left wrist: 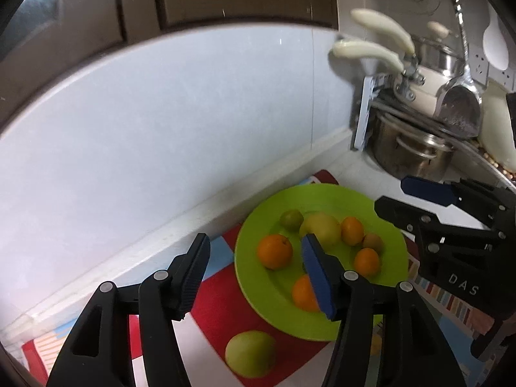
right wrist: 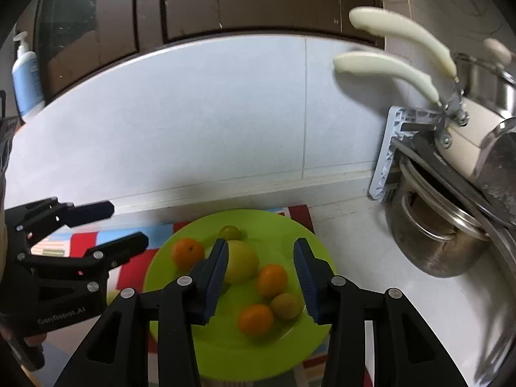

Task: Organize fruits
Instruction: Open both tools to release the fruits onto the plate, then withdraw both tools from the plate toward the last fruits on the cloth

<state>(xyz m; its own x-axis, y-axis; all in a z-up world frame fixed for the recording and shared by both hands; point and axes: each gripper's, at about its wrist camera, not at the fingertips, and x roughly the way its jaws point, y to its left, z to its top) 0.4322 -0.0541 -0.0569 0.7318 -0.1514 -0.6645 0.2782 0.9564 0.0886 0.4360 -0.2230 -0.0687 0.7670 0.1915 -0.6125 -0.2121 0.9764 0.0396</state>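
Note:
A lime-green plate (left wrist: 354,200) (right wrist: 258,354) lies on a patterned red mat (left wrist: 219,316) and holds several oranges (left wrist: 274,251) (right wrist: 272,280), a large yellow-green fruit (left wrist: 321,229) (right wrist: 242,264) and small green ones (left wrist: 291,219) (right wrist: 286,305). One green fruit (left wrist: 251,358) lies off the plate on the mat, just below my left gripper (left wrist: 254,237) (right wrist: 129,224). That gripper is open and empty, hovering over the plate's left rim. My right gripper (right wrist: 260,243) (left wrist: 391,193) hangs open above the plate's fruit, gripping nothing.
A white tiled wall (left wrist: 161,129) rises close behind the mat. At the right, steel pots (right wrist: 435,245), a rack (right wrist: 387,161), cream pan handles (right wrist: 387,67) and a ladle (left wrist: 458,106) crowd the counter. A soap bottle (right wrist: 25,74) stands far left.

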